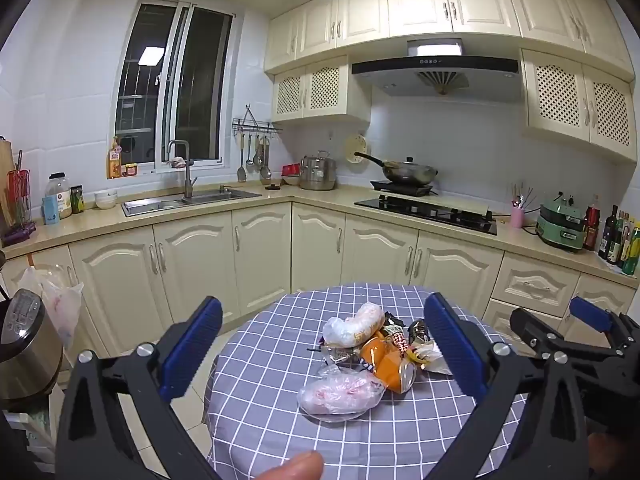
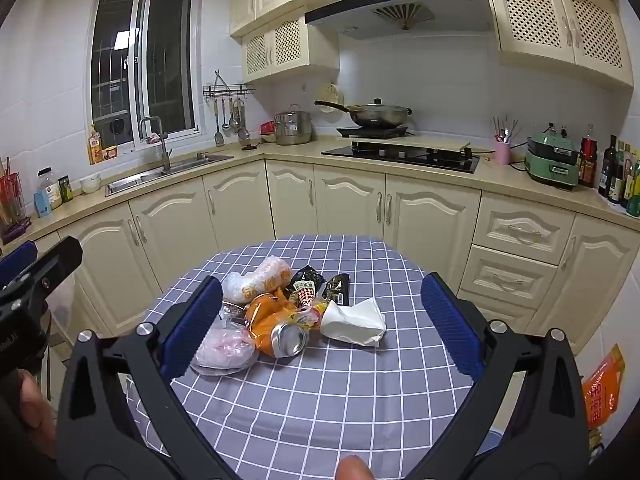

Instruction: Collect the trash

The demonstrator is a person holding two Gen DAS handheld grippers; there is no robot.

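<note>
Kitchen, cream cabinets, night outside the window; hob, wok and sink along the far worktops.

Counter (image 2: 320, 400): round, under a blue checked cloth, carrying all the trash in one heap near its middle.

Progress: none of the task shows as done. Every piece lies on the cloth, nothing is held, and no bin can be made out in either view. All collecting is judged still to come.

Trash, largest first:
- Clear bag (image 2: 226, 348), pinkish contents, nearest edge of the heap.
- White bag (image 2: 256, 280), orange print, far side.
- Orange wrapper (image 2: 264, 312), centre.
- Crumpled tissue (image 2: 352, 320), right flank, touching the heap.
- Can (image 2: 288, 339), lying on its side on the orange wrapper, open end toward the camera.
- Dark wrappers (image 2: 338, 286), two or three, at the back.

Left hand-held gripper (image 1: 324, 344): jaws wide, empty, above the near edge; heap lies ahead between the finger lines, apart from both pads.

Right hand-held gripper (image 2: 322, 322): jaws wide, empty; tissue and can ahead between the fingers, clear bag beside the left finger, contact not evident.
</note>
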